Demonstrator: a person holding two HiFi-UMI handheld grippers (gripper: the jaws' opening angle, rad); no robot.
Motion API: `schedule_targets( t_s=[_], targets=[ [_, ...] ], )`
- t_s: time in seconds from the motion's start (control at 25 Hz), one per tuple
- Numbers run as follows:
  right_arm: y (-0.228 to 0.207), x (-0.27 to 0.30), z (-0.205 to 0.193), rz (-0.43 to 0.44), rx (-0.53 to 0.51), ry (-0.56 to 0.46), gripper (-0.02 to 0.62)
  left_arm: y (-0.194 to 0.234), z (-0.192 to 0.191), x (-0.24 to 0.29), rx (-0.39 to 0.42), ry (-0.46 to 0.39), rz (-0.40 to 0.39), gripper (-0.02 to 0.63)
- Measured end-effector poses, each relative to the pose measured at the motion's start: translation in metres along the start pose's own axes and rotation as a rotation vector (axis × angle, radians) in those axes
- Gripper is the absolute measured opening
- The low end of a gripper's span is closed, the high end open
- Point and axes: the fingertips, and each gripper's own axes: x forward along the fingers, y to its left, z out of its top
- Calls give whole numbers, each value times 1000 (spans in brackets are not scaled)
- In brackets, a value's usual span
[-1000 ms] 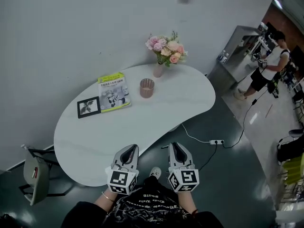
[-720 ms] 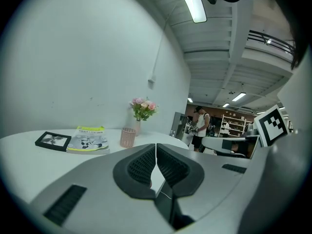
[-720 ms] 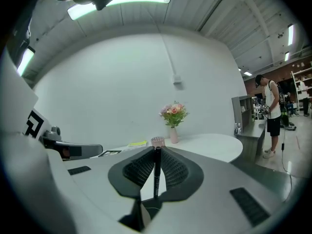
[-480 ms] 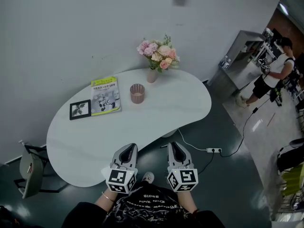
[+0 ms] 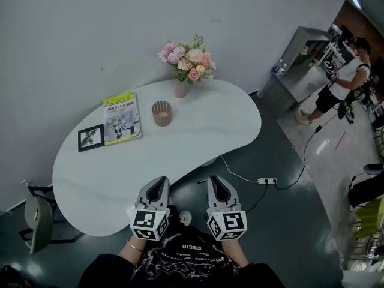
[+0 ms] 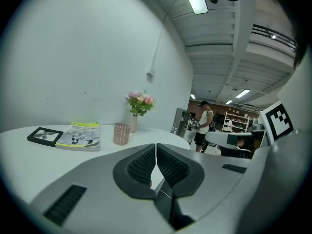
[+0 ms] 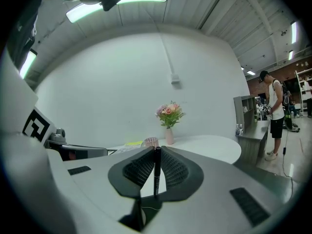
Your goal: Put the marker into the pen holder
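The pink ribbed pen holder (image 5: 161, 113) stands on the white kidney-shaped table (image 5: 198, 137), toward its far side; it also shows in the left gripper view (image 6: 121, 133) and, small, beyond the jaws in the right gripper view (image 7: 151, 142). My right gripper (image 5: 214, 180) (image 7: 157, 151) is shut on a black marker (image 7: 156, 172) that stands upright between its pads. Beside it, my left gripper (image 5: 159, 183) (image 6: 156, 147) is shut with nothing in it. Both hang at the table's near edge, close to the person's body and far from the holder.
A vase of pink flowers (image 5: 182, 65) stands behind the holder. Left of the holder lie a green-topped book (image 5: 122, 117) and a black photo frame (image 5: 90, 137). A chair (image 5: 37, 221) is at the table's left end. A power strip (image 5: 267, 180) lies on the floor; a person (image 5: 345, 77) stands far right.
The head view has swung, so the table and holder sit further left in the picture. Both grippers stay side by side near the body, the marker still gripped.
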Motion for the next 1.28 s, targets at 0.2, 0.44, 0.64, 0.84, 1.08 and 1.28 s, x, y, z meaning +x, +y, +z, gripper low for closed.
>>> schedule_targets(
  t_s=[0.2, 0.44, 0.64, 0.84, 1.08, 1.28],
  targets=[
    [-3, 6, 2, 16, -11, 11, 64, 15, 5, 10, -25, -10, 33, 26],
    [-9, 28, 10, 39, -30, 30, 64, 36, 9, 25, -45, -11, 80, 26],
    [-14, 53, 22, 58, -48, 31, 64, 54, 25, 38, -46, -39, 107, 26],
    [-12, 79, 35, 70, -48, 30, 64, 66, 49, 46, -24, -54, 98, 26],
    [-4, 117, 52, 98, -58, 24, 64, 86, 65, 69, -8, -72, 74, 26],
    [5, 161, 68, 126, -75, 11, 64, 105, 73, 85, -50, -100, 73, 26]
  ],
)
